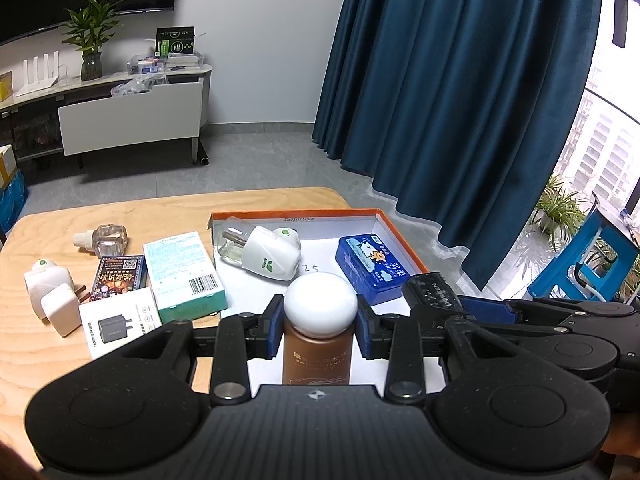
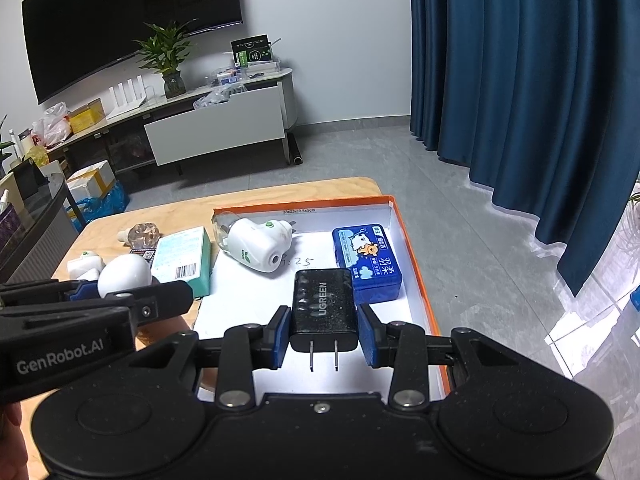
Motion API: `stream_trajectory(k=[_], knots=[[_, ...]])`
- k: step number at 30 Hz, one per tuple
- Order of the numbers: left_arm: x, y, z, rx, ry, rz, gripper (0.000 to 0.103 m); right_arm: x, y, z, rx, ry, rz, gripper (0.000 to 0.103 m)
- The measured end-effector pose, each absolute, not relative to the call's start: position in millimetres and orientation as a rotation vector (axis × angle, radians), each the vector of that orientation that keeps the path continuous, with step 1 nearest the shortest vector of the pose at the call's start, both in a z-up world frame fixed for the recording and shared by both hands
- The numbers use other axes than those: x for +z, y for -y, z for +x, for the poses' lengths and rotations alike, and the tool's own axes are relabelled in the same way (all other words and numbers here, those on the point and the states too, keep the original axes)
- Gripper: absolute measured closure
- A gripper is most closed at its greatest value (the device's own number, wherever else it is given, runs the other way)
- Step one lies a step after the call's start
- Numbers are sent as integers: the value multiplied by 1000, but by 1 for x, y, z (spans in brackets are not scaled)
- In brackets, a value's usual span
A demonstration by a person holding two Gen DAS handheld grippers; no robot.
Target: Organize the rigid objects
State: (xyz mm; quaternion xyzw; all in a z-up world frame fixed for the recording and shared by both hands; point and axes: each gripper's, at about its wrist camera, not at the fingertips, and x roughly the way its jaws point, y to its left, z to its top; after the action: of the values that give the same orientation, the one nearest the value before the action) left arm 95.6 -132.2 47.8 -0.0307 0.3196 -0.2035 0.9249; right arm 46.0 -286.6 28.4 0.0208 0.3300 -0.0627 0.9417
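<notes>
My left gripper (image 1: 318,330) is shut on a brown bottle (image 1: 316,354) with a round white cap (image 1: 320,307), held over the near part of the orange-rimmed box (image 1: 404,236). My right gripper (image 2: 325,334) is shut on a black UGREEN charger (image 2: 324,310), prongs toward the camera, also above the box (image 2: 416,264). Inside the box lie a white plug-in diffuser (image 1: 270,256) and a blue tissue pack (image 1: 374,266). The same bottle's cap (image 2: 124,276) and the left gripper (image 2: 116,296) show at the left of the right wrist view.
On the wooden table (image 1: 52,220) left of the box lie a teal-edged carton (image 1: 182,268), a charger box (image 1: 118,326), a dark card pack (image 1: 118,278), white plugs (image 1: 52,294) and a clear refill bottle (image 1: 106,238). Blue curtains (image 1: 460,80) hang beyond; a blue stool (image 1: 588,256) stands right.
</notes>
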Motion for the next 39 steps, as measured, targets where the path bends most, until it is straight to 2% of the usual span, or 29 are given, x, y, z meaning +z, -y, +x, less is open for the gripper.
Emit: stream_trajectory(k=[15,22,24,28,39], knots=[[46,133,101,-420,-660,-56,68,20,304,60,-148,-725,57,59],[36,140,129,-465,-672,-82,68,9,317,78,-146,-762,75,58],[34,141,139,-480,-691,-113,67,9,319,81,-148,-760,74,45],[40,138,138,-496,-667,-129,67,16,317,76,-148,-727,54,41],[55,75,122,-279,-662,-119,51,39,282,76,-69,-685,23,39]])
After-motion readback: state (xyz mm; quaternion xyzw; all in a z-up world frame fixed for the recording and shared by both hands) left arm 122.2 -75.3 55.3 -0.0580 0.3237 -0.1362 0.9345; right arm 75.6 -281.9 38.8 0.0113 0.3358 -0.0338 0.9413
